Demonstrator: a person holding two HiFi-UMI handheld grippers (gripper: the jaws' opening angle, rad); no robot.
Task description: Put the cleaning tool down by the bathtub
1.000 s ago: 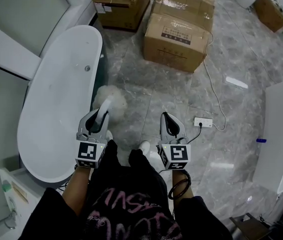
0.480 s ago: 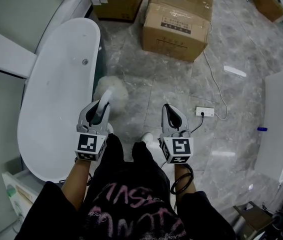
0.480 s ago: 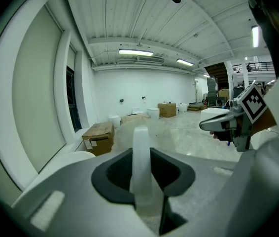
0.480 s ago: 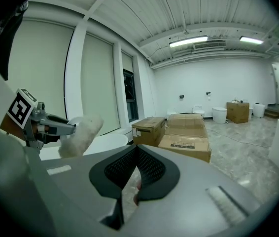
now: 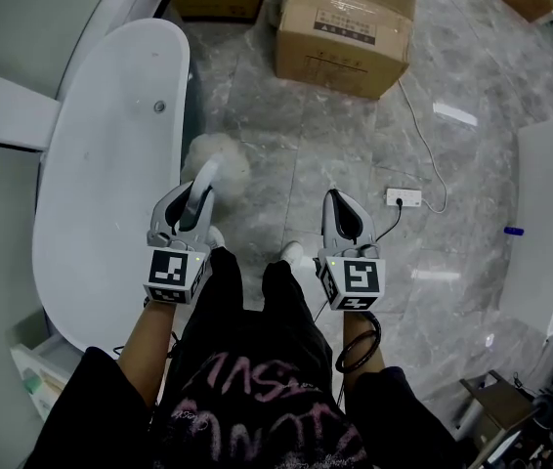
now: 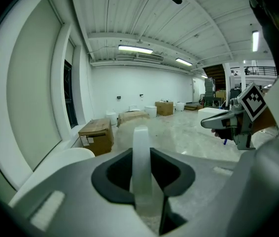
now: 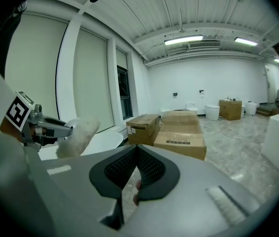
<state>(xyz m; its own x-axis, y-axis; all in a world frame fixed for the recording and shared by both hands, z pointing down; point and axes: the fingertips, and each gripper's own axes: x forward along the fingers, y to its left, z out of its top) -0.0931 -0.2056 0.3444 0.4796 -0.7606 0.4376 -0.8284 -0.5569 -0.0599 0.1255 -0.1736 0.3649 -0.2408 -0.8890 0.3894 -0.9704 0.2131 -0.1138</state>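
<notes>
The cleaning tool is a fluffy white duster [image 5: 216, 157] on a white handle [image 5: 201, 191]. My left gripper [image 5: 194, 213] is shut on that handle, and the fluffy head hangs over the floor just right of the white bathtub [image 5: 101, 174]. In the left gripper view the handle [image 6: 140, 162] stands upright between the jaws. My right gripper [image 5: 341, 213] is level with the left one, shut and empty. The right gripper view shows the left gripper [image 7: 37, 125] with the duster head [image 7: 78, 134] beside the tub [image 7: 105, 140].
Cardboard boxes [image 5: 345, 25] stand on the marble floor ahead. A power strip [image 5: 404, 198] with its cable lies to the right. A second white tub or basin [image 5: 550, 233] stands at the right edge. The person's legs and shoes [image 5: 291, 254] are below the grippers.
The head view has drifted forward, so the boxes and the tub sit higher in the picture. Both grippers keep their pose, and the left one still holds the duster.
</notes>
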